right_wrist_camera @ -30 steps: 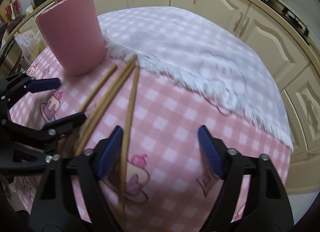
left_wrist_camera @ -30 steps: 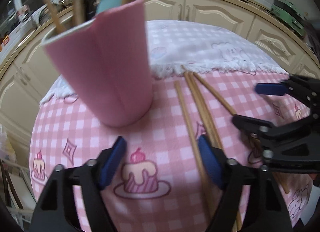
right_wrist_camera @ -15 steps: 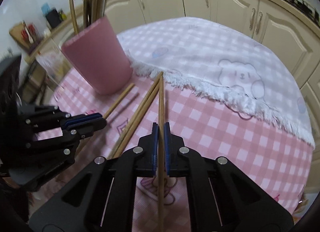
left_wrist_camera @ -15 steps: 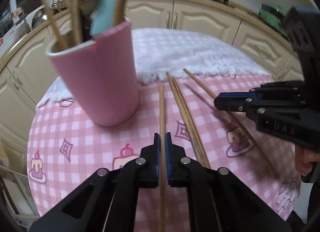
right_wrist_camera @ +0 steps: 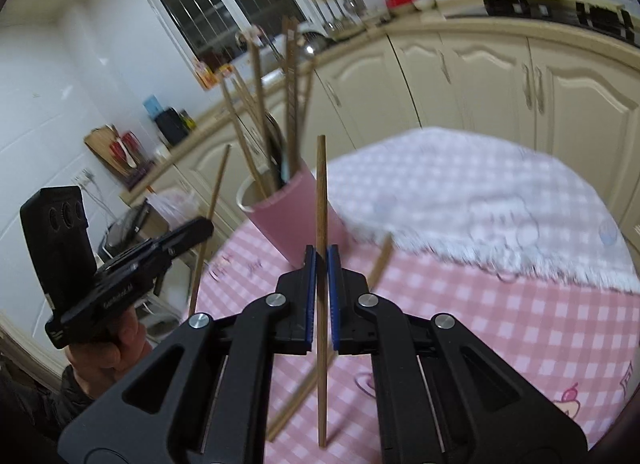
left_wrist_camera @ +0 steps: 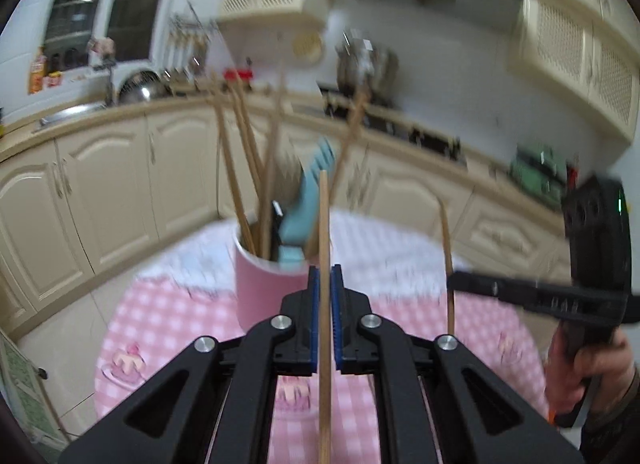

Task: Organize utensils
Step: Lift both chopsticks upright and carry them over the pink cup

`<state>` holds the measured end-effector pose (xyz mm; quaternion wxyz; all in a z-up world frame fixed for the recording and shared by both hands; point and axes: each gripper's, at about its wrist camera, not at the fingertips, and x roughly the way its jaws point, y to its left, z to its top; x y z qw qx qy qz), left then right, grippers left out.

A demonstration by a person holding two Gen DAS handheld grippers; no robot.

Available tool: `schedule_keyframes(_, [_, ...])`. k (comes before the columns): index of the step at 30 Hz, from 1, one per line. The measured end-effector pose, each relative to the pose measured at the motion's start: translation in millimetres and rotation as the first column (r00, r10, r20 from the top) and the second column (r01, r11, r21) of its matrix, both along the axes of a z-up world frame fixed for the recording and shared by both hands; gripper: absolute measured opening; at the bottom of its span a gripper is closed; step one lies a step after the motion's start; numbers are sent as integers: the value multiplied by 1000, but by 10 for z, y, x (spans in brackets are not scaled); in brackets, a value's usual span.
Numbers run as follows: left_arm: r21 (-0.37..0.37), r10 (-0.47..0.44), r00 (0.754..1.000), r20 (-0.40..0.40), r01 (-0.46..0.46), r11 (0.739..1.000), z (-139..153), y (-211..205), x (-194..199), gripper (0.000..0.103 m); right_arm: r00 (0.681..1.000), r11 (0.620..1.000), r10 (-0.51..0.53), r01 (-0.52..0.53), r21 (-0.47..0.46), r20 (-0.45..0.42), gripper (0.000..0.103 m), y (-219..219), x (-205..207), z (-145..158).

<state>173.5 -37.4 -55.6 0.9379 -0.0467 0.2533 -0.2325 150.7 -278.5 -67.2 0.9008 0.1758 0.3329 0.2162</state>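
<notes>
A slim, round wooden chopstick (left_wrist_camera: 324,304) stands pinched between the blue ribbed pads of the black left gripper (left_wrist_camera: 324,284), lifted clear of the desk; its tip rises in front of the tall pink cylindrical holder (left_wrist_camera: 256,284). A second, matching wooden chopstick (right_wrist_camera: 321,264) is clamped the same way in the right gripper (right_wrist_camera: 321,264), both jaws closed tight on the sticks.

The left wrist view alone shows what fills the holder: several long bamboo sticks (left_wrist_camera: 248,168) and a pale blue plastic spatula (left_wrist_camera: 308,200) leaning out of its white-lined rim. It also catches the right gripper from the side, with its chopstick upright and a hand (left_wrist_camera: 588,368) on the handle.

Only the right wrist view shows another loose chopstick (right_wrist_camera: 316,368) lying flat on the desk, running under the gripper. It also shows the pink checked cloth (right_wrist_camera: 500,324) with cake prints and, over it, a white fringed towel (right_wrist_camera: 480,200) bearing a faint bear outline. The holder stands near the towel's fringe.

Glossy cream cabinets (right_wrist_camera: 500,76) curve behind.
</notes>
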Motion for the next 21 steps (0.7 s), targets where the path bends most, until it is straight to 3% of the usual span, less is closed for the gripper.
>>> schedule_keyframes(9, [-154, 167, 974, 151, -143, 978, 480, 175, 173, 5, 993, 1000, 6, -9, 18, 118, 6, 121, 78, 394])
schedule_keyframes(21, [-251, 253, 915, 315, -177, 952, 1084, 127, 480, 5, 957, 1000, -2, -3, 17, 291, 6, 154, 274, 1173])
